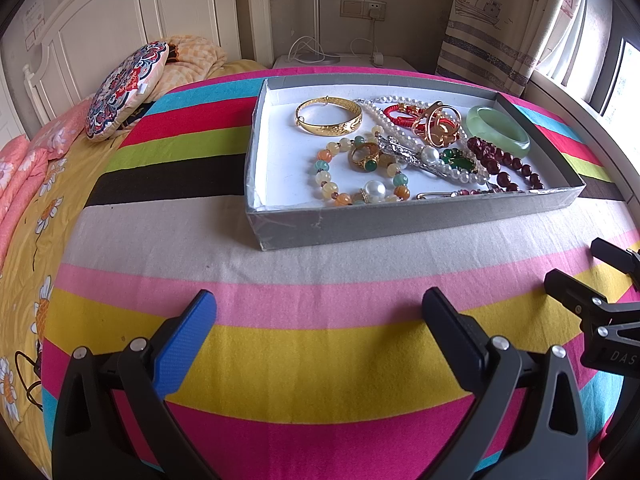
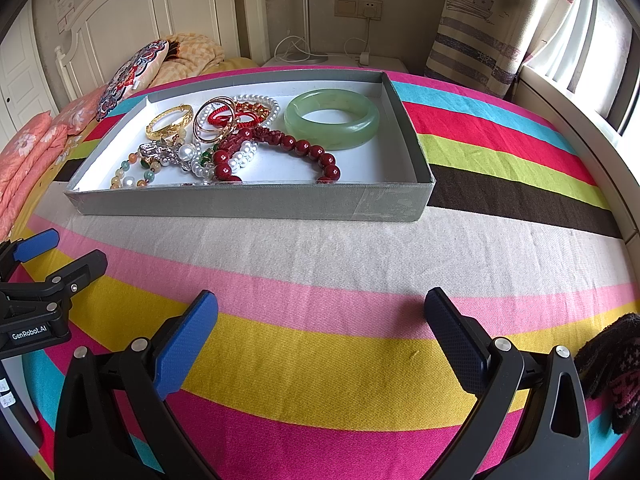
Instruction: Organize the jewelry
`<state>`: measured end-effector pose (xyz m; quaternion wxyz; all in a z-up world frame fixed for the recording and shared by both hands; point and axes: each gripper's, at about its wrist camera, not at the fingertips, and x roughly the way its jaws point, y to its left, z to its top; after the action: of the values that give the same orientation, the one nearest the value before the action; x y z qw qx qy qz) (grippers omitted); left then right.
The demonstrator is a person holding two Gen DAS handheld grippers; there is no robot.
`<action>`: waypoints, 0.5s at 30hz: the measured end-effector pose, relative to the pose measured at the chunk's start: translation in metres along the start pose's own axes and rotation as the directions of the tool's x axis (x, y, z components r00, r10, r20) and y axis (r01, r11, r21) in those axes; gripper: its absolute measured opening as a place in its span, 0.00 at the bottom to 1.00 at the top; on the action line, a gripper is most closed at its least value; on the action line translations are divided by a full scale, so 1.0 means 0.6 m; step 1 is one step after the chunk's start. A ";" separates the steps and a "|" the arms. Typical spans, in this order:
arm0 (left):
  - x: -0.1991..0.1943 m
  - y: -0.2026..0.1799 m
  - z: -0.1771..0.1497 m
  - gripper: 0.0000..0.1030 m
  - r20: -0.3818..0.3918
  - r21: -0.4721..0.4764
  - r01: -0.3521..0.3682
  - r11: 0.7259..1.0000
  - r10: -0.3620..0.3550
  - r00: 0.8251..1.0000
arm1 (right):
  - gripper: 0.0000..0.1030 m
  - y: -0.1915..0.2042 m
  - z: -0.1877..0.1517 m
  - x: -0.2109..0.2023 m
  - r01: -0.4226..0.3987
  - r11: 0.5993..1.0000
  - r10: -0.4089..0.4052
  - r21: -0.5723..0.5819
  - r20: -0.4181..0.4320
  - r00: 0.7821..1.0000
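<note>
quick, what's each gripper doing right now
left gripper: open, holding nothing, short of the grey box.
right gripper: open, holding nothing.

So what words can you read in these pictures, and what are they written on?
"GenRobot.AI" on the left gripper, seen from the right wrist view.
"DAS", cut off by the picture edge, on the right gripper, seen from the left wrist view.
Papers on the wardrobe: too small to read.
Small white label at the left edge, right wrist view: too blurred to read.
Nothing readable on the box or the jewelry.
</note>
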<state>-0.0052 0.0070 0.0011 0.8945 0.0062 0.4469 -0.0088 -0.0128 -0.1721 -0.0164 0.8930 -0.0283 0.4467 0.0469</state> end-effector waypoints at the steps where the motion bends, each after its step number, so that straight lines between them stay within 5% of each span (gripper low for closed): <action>1: 0.000 -0.001 0.000 0.98 0.000 0.000 0.000 1.000 0.000 1.000 | 0.96 0.000 -0.001 0.000 0.000 1.000 0.000 0.000 0.000 1.000; 15: 0.000 -0.001 0.000 0.98 0.000 0.000 0.000 1.000 0.000 1.000 | 0.96 -0.001 0.001 0.000 0.000 1.000 0.000 0.000 0.000 1.000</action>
<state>-0.0052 0.0067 0.0009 0.8945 0.0062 0.4469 -0.0088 -0.0124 -0.1724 -0.0161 0.8930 -0.0283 0.4467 0.0470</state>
